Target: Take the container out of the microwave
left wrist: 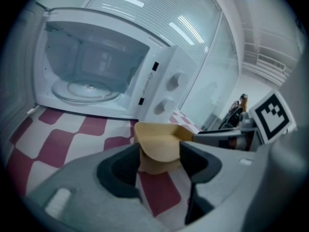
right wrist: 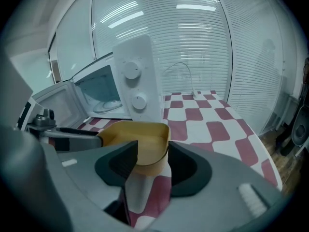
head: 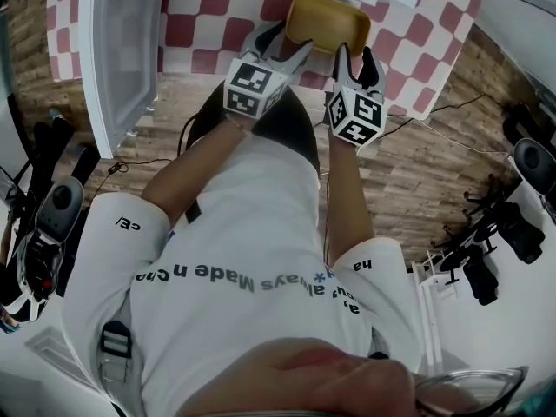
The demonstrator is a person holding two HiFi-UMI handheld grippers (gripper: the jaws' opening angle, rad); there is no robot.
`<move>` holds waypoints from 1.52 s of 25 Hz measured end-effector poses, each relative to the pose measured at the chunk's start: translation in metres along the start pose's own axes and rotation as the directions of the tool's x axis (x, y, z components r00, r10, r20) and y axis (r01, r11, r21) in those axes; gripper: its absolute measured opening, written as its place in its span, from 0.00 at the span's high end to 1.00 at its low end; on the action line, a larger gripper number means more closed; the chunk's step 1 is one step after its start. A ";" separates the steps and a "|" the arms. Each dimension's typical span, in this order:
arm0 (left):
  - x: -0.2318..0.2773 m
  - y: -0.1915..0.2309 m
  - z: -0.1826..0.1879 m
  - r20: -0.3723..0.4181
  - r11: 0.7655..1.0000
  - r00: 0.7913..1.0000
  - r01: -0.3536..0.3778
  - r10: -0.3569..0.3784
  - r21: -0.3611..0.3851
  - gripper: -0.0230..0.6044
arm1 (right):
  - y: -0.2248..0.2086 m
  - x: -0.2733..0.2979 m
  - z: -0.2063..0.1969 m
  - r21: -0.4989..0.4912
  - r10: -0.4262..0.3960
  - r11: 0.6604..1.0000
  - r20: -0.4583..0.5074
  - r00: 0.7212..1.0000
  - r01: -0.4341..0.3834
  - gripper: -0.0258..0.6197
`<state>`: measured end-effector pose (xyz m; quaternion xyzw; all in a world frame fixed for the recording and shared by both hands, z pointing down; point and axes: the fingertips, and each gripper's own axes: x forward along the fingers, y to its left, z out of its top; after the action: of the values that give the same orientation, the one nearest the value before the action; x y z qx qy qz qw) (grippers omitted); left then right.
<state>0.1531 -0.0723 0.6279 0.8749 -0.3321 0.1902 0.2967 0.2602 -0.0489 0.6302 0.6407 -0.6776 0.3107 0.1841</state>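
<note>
I have the tub (head: 328, 23) out of the microwave (left wrist: 96, 66), over the red and white table (head: 217, 7) just near its front. My left claw (left wrist: 161, 164) is closed on the tub's near left rim. My right claw (right wrist: 150, 162) is closed on its near right rim. Each claw has one jaw inside the wall and one outside. I can't tell if the bottom rests on the table or hangs just above it.

I think the good way now is to move both claws as one, at the same height, so the tub stays flat and does not twist (the wall looks thin and may bend if I squeeze hard). I should set it down flat first and only then let go, both sides together.

The table's near edge is close under my claws, so I would put the tub a bit farther in. The open door (head: 122, 50) sticks out on the left, so I would stay away from that side. The right side of the table has lots of room, and that is where I would go
</note>
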 end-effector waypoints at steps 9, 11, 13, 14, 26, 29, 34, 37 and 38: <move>0.015 0.004 -0.018 -0.038 1.000 0.999 -0.015 0.015 -0.004 0.55 | -0.009 0.011 -0.022 0.013 0.011 1.000 -0.037 0.999 -0.011 0.66; 0.016 0.004 -0.022 -0.050 1.000 0.999 -0.016 0.016 -0.009 0.55 | -0.010 0.011 -0.026 0.020 0.014 1.000 -0.044 0.999 -0.013 0.66; 0.017 0.005 -0.024 -0.054 1.000 0.998 -0.016 0.015 -0.009 0.55 | -0.010 0.012 -0.027 0.022 0.017 1.000 -0.048 0.999 -0.016 0.66; 0.017 0.005 -0.025 -0.057 1.000 0.998 -0.016 0.015 -0.009 0.55 | -0.010 0.013 -0.027 0.021 0.018 1.000 -0.050 0.999 -0.017 0.66; -0.033 0.012 0.006 -0.028 0.999 0.999 -0.022 0.023 0.039 0.55 | -0.008 -0.028 0.023 -0.150 0.006 0.989 0.027 1.000 -0.002 0.72; -0.059 0.013 0.035 0.003 0.996 1.000 -0.002 0.002 0.092 0.61 | 0.010 -0.048 0.061 -0.228 0.062 0.973 0.081 0.995 -0.042 0.75; -0.101 0.005 0.089 0.087 0.986 0.996 0.010 -0.025 0.165 0.76 | 0.046 -0.081 0.116 -0.284 0.166 0.952 0.153 0.974 -0.118 0.79; -0.124 -0.003 0.118 0.132 0.981 0.990 0.021 -0.047 0.191 0.80 | 0.069 -0.100 0.143 -0.293 0.218 0.943 0.184 0.959 -0.158 0.81; -0.130 -0.006 0.128 0.146 0.980 0.988 0.025 -0.055 0.200 0.80 | 0.077 -0.107 0.152 -0.297 0.235 0.939 0.195 0.952 -0.171 0.81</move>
<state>0.0826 -0.0901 0.4603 0.9184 -0.3155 0.1495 0.1863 0.2193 -0.0690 0.4346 0.5661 -0.7937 0.1551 0.1597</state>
